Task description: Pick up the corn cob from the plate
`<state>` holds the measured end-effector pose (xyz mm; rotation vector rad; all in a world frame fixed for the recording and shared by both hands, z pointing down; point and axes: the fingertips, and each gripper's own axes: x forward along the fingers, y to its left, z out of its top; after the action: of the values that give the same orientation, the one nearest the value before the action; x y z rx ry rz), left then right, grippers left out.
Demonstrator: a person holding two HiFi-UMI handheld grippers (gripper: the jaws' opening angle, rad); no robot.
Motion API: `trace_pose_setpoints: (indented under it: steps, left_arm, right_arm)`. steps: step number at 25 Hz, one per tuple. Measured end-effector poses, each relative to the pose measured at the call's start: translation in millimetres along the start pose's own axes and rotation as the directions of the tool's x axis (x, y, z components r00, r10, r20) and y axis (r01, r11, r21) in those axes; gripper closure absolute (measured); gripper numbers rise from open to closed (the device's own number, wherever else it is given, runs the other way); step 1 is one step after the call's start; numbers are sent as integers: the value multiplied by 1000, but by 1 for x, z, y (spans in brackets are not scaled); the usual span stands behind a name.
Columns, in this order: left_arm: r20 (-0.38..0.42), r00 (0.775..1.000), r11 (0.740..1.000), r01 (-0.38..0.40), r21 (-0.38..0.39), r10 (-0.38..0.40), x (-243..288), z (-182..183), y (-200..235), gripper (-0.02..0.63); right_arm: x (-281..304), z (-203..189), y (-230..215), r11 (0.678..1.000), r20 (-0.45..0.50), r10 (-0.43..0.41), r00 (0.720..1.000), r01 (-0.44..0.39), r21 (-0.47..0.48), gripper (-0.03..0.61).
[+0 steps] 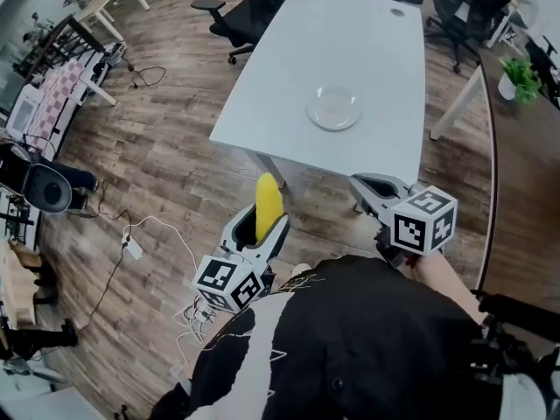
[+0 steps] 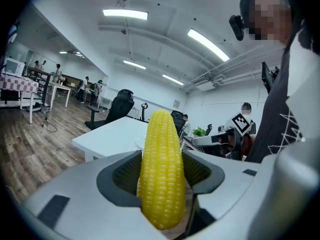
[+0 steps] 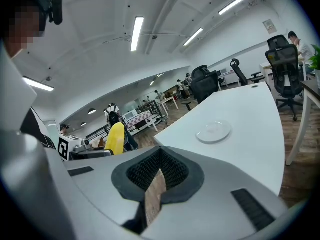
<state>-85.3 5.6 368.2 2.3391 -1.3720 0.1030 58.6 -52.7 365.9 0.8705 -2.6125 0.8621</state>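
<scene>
A yellow corn cob (image 1: 268, 205) stands upright between the jaws of my left gripper (image 1: 260, 227), which is shut on it. In the left gripper view the corn cob (image 2: 161, 169) fills the middle, held near its lower half. My right gripper (image 1: 378, 191) is shut with nothing in it, held near the table's front edge. The clear glass plate (image 1: 333, 108) lies bare on the white table (image 1: 367, 51), well ahead of both grippers. From the right gripper view the plate (image 3: 213, 131) and the corn cob (image 3: 116, 138) both show.
Black office chairs (image 1: 254, 11) stand behind the table. Cables and a power strip (image 1: 134, 248) lie on the wood floor at left. A potted plant (image 1: 521, 79) sits at the right. Other people and desks are far off in the room.
</scene>
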Motion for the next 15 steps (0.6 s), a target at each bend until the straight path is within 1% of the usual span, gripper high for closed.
trace_pose_setpoints:
  steps: [8,15]
  left_arm:
    - [-1,1000,1000,4,-7,-4,5,0,-1,362]
    - [-5,1000,1000,6,-5,-6,9,-2,-1,362]
  right_arm:
    - [-1,-2,-6,1000,-10,-8,1000,8,-1,563]
    - [1,-3,-9,999,-25,-18,1000,16,-46,563]
